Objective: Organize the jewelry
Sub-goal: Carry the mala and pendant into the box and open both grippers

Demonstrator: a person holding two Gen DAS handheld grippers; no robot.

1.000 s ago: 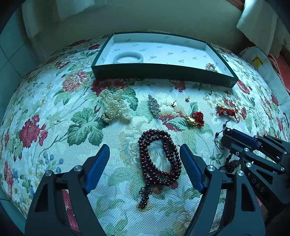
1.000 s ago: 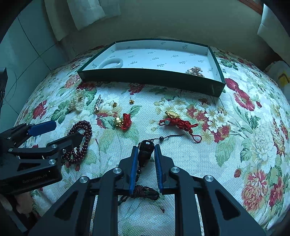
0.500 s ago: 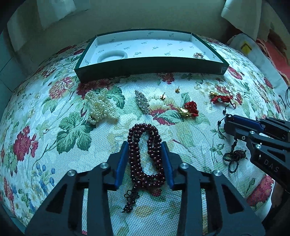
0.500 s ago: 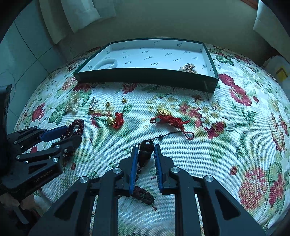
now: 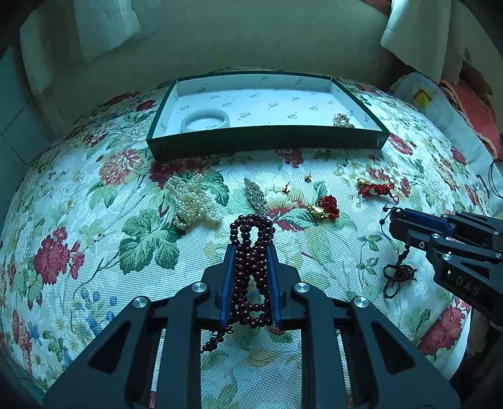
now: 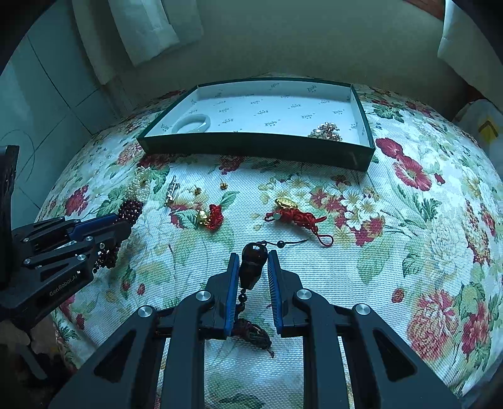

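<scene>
My left gripper is shut on a dark red bead bracelet, whose loop sticks out past the fingertips. My right gripper is shut on a dark pendant with a black cord and tassel trailing below. A green-walled tray at the back holds a white bangle and a gold brooch. On the floral cloth lie a pearl necklace, a silver brooch, two gold ear studs, a red-and-gold charm and a red knotted charm.
The floral cloth covers a rounded surface that drops off at the left, right and near edges. A wall and white curtains stand behind the tray. A white bag lies at the far right.
My left gripper has closed from wide open onto the bead bracelet, squeezing its loop narrow. My right gripper has stayed shut on the pendant and risen a little.
</scene>
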